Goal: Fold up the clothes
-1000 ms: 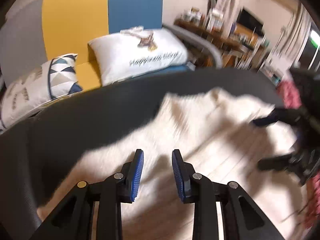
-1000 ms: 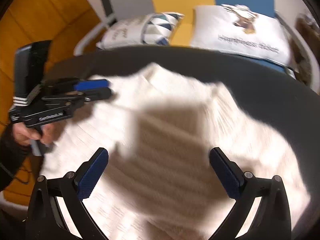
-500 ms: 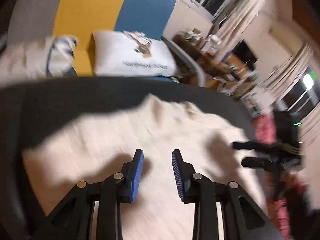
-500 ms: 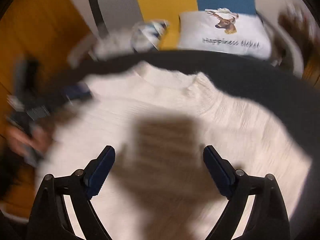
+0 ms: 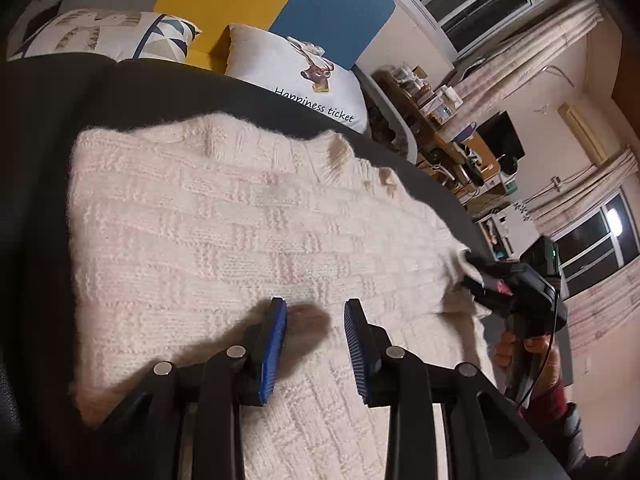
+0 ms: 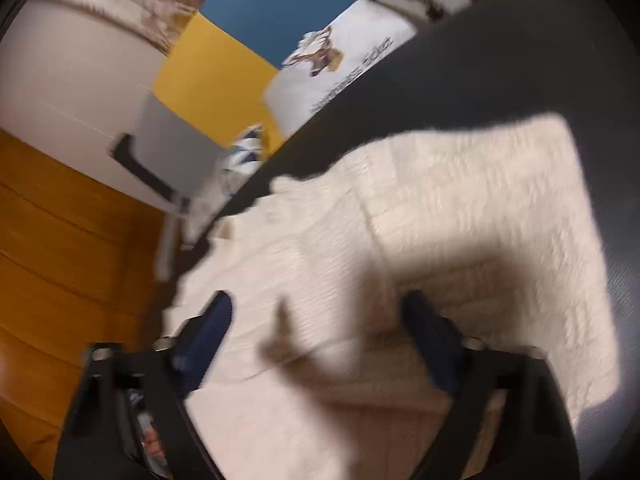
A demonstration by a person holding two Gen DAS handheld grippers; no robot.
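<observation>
At the bottom of the left wrist view, the left hand-held gripper [image 5: 316, 344] hangs just above the cream knitted sweater [image 5: 240, 240], its blue pads a narrow gap apart with nothing between them. In the right wrist view, which is blurred, the right hand-held gripper [image 6: 316, 336] fills the lower frame with its pads set wide; from that view alone one cannot tell whether cloth is held. At the right edge of the left wrist view, though, its tips appear pinched on a lifted edge of the sweater.

The sweater lies spread over the dark table [image 5: 168, 92], filling the middle of both views, with one side seemingly already turned over itself.

As a judgement, a fold is under way: the right side looks to be drawing an edge across while the left hovers over the middle. The next move likely calls for steadying the middle so the soft, stretchy knit does not drag.

Farther off, upper middle of the left wrist view, a white pillow [image 5: 296, 76] reads "Happiness ticket" under a deer print. A patterned pillow [image 5: 108, 36] sits upper left.
</observation>
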